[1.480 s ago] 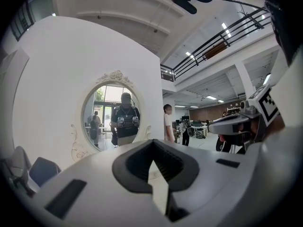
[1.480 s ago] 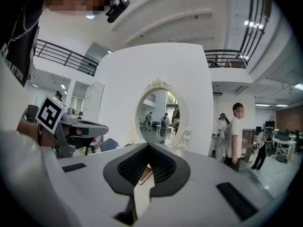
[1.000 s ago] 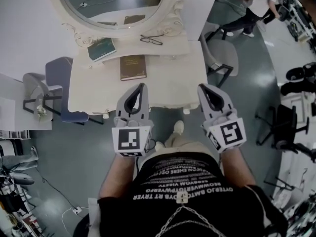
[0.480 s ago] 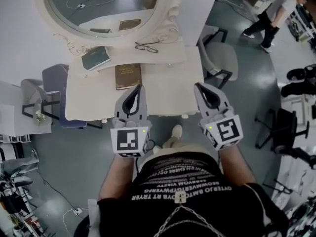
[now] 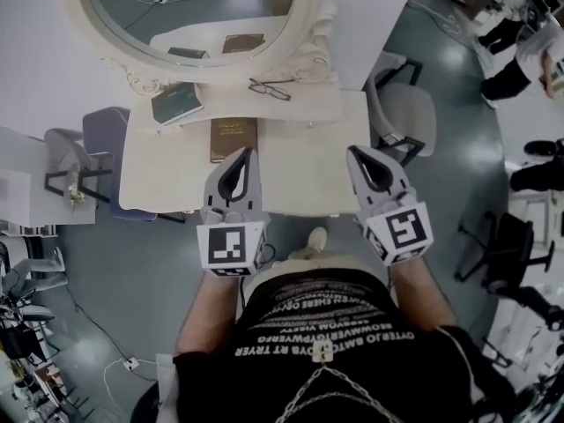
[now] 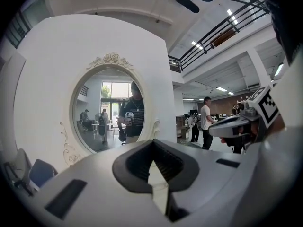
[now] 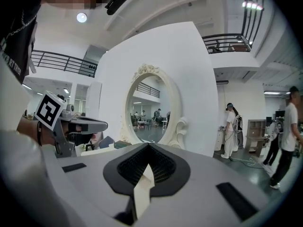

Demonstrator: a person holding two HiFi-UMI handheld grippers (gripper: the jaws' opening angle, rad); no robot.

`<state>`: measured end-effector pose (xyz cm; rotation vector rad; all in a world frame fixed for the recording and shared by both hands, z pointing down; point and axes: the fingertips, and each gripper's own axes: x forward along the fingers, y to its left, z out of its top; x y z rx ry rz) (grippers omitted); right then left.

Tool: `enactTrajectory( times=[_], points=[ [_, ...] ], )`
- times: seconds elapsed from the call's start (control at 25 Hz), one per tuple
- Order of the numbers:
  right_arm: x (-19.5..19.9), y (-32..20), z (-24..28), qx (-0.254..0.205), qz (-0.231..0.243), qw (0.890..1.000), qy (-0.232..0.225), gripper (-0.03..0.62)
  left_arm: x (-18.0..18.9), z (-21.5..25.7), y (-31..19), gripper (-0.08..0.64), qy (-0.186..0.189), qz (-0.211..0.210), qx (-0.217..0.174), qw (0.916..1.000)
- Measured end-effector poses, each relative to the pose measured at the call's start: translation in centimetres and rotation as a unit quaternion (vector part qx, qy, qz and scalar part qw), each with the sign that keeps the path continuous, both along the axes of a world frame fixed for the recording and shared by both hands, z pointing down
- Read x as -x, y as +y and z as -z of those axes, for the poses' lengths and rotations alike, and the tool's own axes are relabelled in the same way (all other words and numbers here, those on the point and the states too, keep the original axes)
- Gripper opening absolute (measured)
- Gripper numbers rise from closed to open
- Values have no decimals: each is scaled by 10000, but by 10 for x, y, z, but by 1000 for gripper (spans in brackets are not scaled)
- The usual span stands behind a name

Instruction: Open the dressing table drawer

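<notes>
Abreast, left claw [image 5: 244, 153] and right claw [image 5: 353, 152] face table [image 5: 300, 144].

The worktop [image 5: 291, 161] looks like cream-painted wood, smooth with a soft satin finish. The mirror frame [image 5: 315, 42] wears the same paint over carved scrollwork, set around glossy glass [image 5: 194, 3]. The brown book [image 5: 233, 137] has a matt cover with gilt lettering; the dark green book [image 5: 176, 102] has a smooth cover. The left gripper [image 5: 244, 155] and right gripper [image 5: 357, 154] are smooth, matt grey plastic, their fingers [image 6: 94, 183] lined with dark ribbed pads [image 6: 165, 157]. The floor [image 5: 132, 271] is smooth with a dull sheen. The shirt [image 5: 326, 324] is black printed cloth.
</notes>
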<state>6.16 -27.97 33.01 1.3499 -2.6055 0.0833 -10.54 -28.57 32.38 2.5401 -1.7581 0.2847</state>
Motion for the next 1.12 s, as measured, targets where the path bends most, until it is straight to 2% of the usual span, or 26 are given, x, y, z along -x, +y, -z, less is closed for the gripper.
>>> enactTrajectory(
  times=[0.28,0.44,0.52,0.64,0.76,0.96,1.12],
  points=[
    [-11,-22,-13,107,205,9997,-22,1,-11,-1,-15,2,-82,209,-54,9997],
    [-15,-36,-24,116,251,9996,7,2,-14,-13,-18,2,-11,317,79,9995],
    [-16,-42,-32,277,228,9994,2,2,-14,-18,-23,2,-35,329,155,9993],
    [-16,-55,-47,436,125,9990,8,2,-11,-30,-36,2,-175,244,246,9992],
    [-16,-69,-63,405,-4,9992,45,1,-13,-38,-51,2,-91,134,315,9994],
    [-13,-83,-84,709,-290,9970,103,0,-15,-41,-79,2,-260,-227,317,9989],
    [-6,-94,-94,882,-437,9950,137,1,-11,-44,-100,2,-115,-340,384,9986]
  ],
)
